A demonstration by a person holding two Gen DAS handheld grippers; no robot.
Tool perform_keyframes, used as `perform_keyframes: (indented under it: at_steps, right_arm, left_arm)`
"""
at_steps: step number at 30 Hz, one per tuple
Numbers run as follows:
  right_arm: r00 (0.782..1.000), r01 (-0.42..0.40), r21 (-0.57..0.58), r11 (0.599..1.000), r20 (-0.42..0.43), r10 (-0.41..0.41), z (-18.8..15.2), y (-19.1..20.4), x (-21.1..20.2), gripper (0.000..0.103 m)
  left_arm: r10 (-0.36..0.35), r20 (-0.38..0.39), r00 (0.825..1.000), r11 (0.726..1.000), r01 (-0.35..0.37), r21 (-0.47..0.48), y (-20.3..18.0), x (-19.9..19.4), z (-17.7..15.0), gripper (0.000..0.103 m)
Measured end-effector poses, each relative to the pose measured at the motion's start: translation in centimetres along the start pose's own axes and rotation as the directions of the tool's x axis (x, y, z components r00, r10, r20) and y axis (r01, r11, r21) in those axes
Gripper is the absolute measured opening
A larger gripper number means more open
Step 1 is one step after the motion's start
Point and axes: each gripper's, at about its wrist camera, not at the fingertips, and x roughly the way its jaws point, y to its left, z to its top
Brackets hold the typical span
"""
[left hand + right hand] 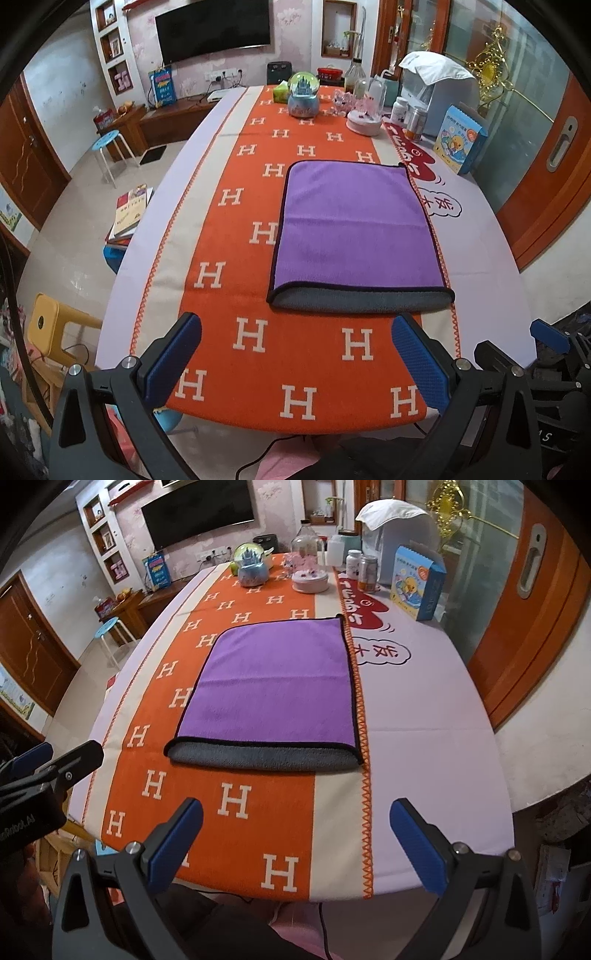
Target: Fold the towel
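Here we saw towel (354,229) folded flat on counter (480,236); left tongs (297,363) and right tongs (295,845) both gaped wide, empty, near edge.

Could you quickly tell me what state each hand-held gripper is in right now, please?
Left hand-held gripper: open, holding nothing, short of the towel.
Right hand-held gripper: open, holding nothing, also short of the towel.
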Motion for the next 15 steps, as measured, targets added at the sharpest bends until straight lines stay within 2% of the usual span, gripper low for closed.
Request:
perform_keyframes:
  at_steps: [7, 15]
  right_arm:
    - [0.999, -0.049, -0.058, 0.997, 0.003, 0.049, 0.2, -0.4, 0.6, 0.101]
    - [0.998, -0.066, -0.109, 0.992, 0.007, 0.068, 0.9, -1.4, 1.3, 0.1]
  left_arm:
    - [0.019, -0.018, 1.0, 1.0, -0.02, -0.011, -0.4, 0.3, -0.4, 0.102]
    - [0.035, -0.056, 0.998, 0.999, -0.035, 0.0, -0.9, 1.1, -0.7, 0.102]
